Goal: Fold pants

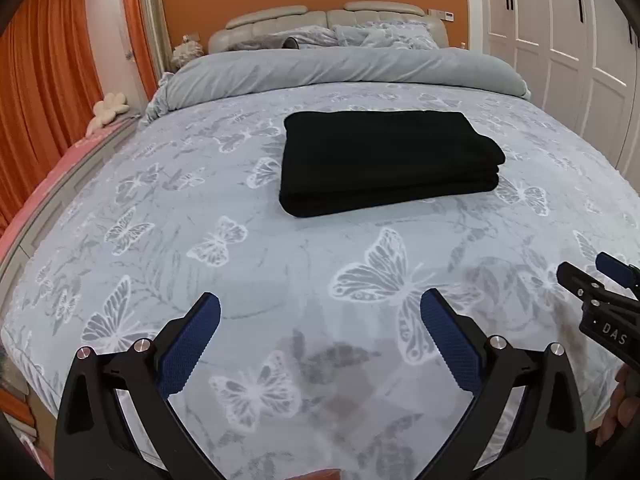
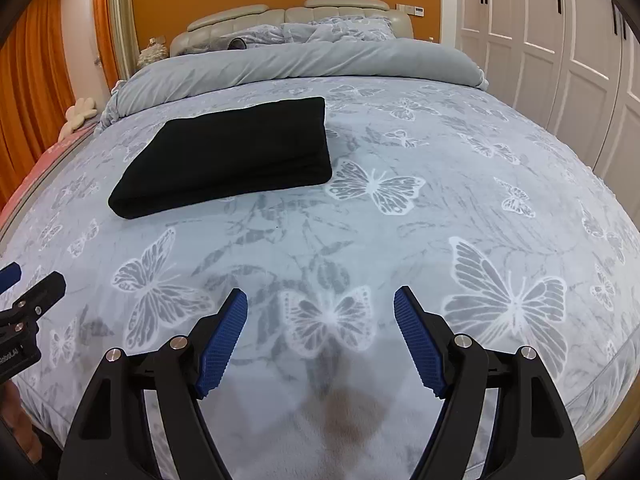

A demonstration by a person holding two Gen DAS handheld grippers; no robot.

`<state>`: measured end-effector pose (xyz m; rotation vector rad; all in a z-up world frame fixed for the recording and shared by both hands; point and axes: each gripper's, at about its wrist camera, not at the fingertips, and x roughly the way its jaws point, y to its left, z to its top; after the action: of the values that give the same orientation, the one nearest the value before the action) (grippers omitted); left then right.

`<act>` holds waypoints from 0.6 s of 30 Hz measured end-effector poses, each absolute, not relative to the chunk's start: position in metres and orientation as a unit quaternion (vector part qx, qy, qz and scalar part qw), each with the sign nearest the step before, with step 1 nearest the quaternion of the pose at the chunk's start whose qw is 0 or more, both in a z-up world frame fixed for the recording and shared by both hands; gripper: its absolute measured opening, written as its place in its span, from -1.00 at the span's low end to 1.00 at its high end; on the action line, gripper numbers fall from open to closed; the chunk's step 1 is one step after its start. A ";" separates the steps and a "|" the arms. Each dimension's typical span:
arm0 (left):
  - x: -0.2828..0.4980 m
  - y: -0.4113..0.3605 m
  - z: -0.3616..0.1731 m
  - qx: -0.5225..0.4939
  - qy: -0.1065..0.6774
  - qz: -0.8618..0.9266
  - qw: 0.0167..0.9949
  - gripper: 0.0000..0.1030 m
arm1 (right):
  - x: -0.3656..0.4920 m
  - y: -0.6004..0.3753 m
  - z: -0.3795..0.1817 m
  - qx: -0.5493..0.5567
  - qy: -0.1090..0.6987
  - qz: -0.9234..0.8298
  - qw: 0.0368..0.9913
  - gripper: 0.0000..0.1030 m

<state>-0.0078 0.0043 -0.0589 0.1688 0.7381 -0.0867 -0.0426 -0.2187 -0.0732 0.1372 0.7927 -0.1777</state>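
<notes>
Left wrist view first: my left gripper [image 1: 320, 320] hangs over the near part of the bed [image 1: 160, 208], its jaws spread wide with nothing between them, only the butterfly-print cover showing through the gap. From here the black pants [image 1: 384, 160] lie at about 12 o'clock, well apart from the fingertips, folded into a compact rectangle with stacked layers visible along the near and right edges. They rest flat on the cover near the middle of the bed. At 3 o'clock I can see the tip of my right gripper [image 1: 600, 276] coming in from the frame edge.

From the right wrist camera, the right gripper [image 2: 320, 308] is likewise parted wide and holds nothing; a white butterfly on the cover sits between its blue pads [image 2: 222, 344]. The folded pants [image 2: 228, 156] sit at about 11 o'clock here, again well clear of the fingers. My left gripper [image 2: 28, 280] pokes in at 9 o'clock.

Beyond the pants, at 12 o'clock, a rolled grey duvet [image 2: 296, 64] runs across the bed in front of the padded headboard [image 2: 288, 16]. White wardrobe doors [image 2: 560, 40] stand at 2 o'clock, orange curtains [image 2: 28, 80] at 10 o'clock.
</notes>
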 end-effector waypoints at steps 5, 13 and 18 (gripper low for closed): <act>-0.007 0.004 -0.059 0.077 0.365 -0.043 0.927 0.91 | -0.043 -0.218 -0.074 0.067 0.386 -0.085 0.916 0.42; -0.005 0.005 -0.060 0.071 0.370 -0.038 0.925 0.91 | -0.043 -0.219 -0.075 0.062 0.385 -0.081 0.917 0.43; -0.006 0.003 -0.061 0.075 0.369 -0.044 0.925 0.91 | -0.043 -0.218 -0.075 0.062 0.385 -0.081 0.917 0.42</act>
<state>-0.0064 0.0027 -0.0606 0.1543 0.7565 -0.0899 -0.0433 -0.2179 -0.0751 0.1273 0.7927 -0.1674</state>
